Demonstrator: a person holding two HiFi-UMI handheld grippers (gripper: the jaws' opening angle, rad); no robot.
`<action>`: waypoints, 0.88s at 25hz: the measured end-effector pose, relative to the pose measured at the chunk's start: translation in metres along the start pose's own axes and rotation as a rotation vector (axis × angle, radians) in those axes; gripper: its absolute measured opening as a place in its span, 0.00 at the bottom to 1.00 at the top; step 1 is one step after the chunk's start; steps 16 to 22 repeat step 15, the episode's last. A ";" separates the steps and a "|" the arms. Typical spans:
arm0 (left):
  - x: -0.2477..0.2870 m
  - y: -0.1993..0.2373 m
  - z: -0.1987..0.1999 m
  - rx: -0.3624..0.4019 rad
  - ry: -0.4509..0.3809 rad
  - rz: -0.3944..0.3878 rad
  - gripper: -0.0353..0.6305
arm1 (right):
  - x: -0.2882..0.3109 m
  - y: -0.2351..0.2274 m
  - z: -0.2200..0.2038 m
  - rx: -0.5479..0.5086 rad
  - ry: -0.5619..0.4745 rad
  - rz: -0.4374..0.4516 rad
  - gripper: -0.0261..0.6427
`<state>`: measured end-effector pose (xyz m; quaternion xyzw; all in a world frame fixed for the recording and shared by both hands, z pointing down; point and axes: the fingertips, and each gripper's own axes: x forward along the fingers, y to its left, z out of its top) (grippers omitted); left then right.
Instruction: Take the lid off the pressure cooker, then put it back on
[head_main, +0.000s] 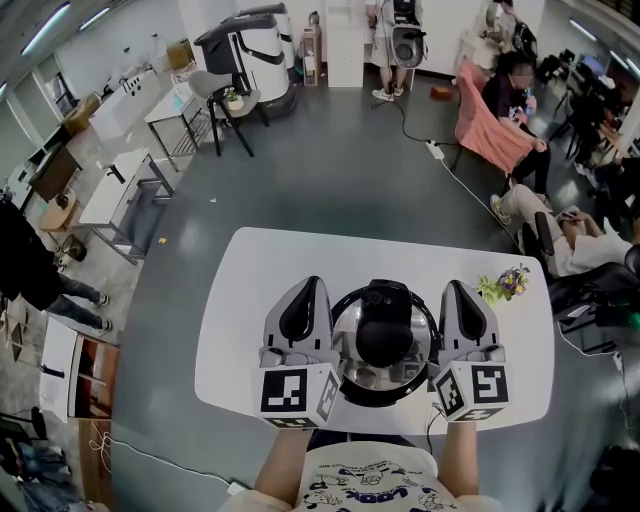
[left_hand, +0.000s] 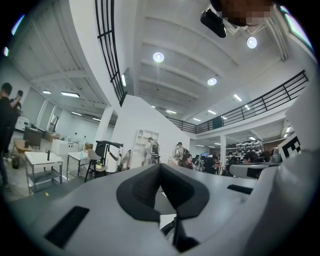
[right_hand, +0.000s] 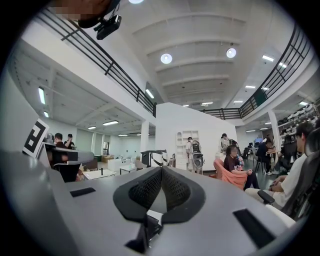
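Nearest the person, the left gripper (head_main: 307, 292) and the right gripper (head_main: 458, 292) are both pinched shut on nothing, flanking the pressure cooker (head_main: 368, 376) at the middle of the white table (head_main: 240, 300). Its lid (head_main: 384, 332) looks seated on the pot. So I'd judge either nothing has begun or the whole job is finished, and I cannot tell which.

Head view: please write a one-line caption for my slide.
Shut and empty, the left gripper and the right gripper flank the lidded pressure cooker on a white table.
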<state>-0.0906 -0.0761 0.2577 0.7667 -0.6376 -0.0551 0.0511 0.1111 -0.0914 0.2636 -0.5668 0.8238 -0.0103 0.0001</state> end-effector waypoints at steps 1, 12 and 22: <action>-0.001 0.001 -0.001 -0.002 0.000 0.000 0.07 | 0.000 0.002 -0.001 0.000 0.002 -0.001 0.06; 0.006 -0.009 -0.001 0.005 0.004 -0.006 0.07 | 0.002 -0.010 0.000 -0.002 0.011 -0.006 0.06; 0.012 -0.011 -0.003 0.006 0.001 -0.007 0.07 | 0.005 -0.015 -0.002 -0.003 0.010 -0.005 0.06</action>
